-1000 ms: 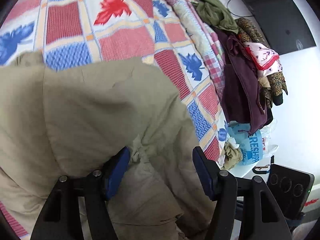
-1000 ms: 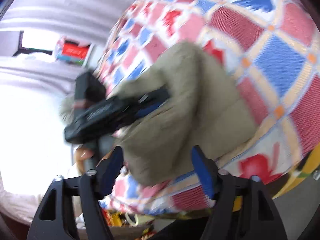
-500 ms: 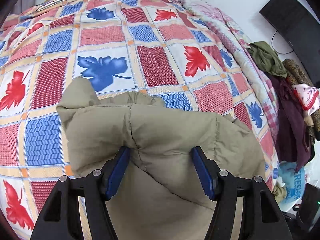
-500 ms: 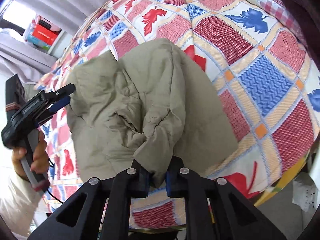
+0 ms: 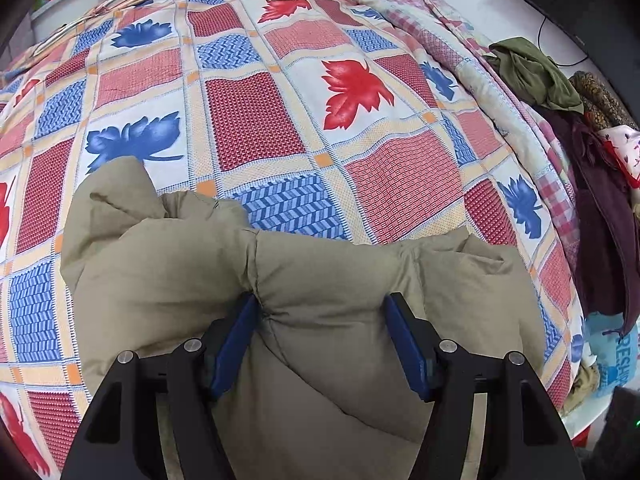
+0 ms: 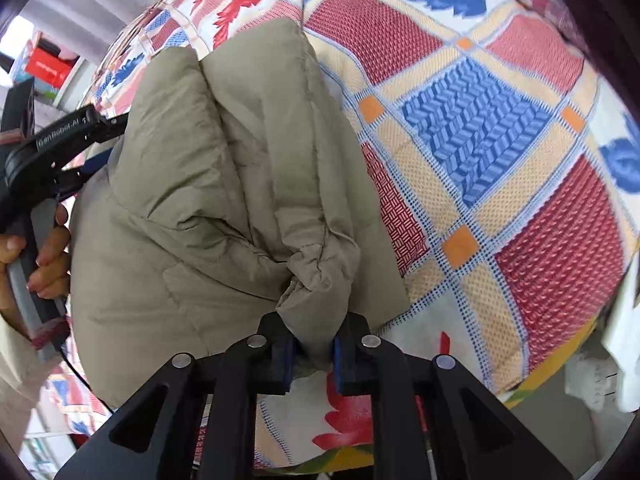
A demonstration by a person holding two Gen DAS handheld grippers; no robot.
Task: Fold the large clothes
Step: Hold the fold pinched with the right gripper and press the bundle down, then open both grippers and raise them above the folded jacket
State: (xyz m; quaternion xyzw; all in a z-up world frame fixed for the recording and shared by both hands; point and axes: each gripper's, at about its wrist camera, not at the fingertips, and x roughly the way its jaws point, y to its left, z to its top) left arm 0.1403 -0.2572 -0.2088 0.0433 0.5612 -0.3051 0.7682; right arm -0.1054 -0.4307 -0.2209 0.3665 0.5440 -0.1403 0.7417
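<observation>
The padded jacket point(image 5: 192, 272) is plain khaki; the bedspread point(image 5: 256, 120) is checked red, blue and cream, with red and blue leaves.

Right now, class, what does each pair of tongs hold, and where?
Right tongs: a bunched edge of the jacket. Left tongs: a thick padded fold.

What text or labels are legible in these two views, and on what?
"GenRobot.AI": on the black arm of the left hand-held gripper, seen from the right wrist view.
"RESH": partial, cut off at the frame edge, on the blue plastic bag beside the bed.
Red box on the shelf: white print, too small to read.
Nothing else readable; the khaki padded jacket and the bedspread show no text.
</observation>
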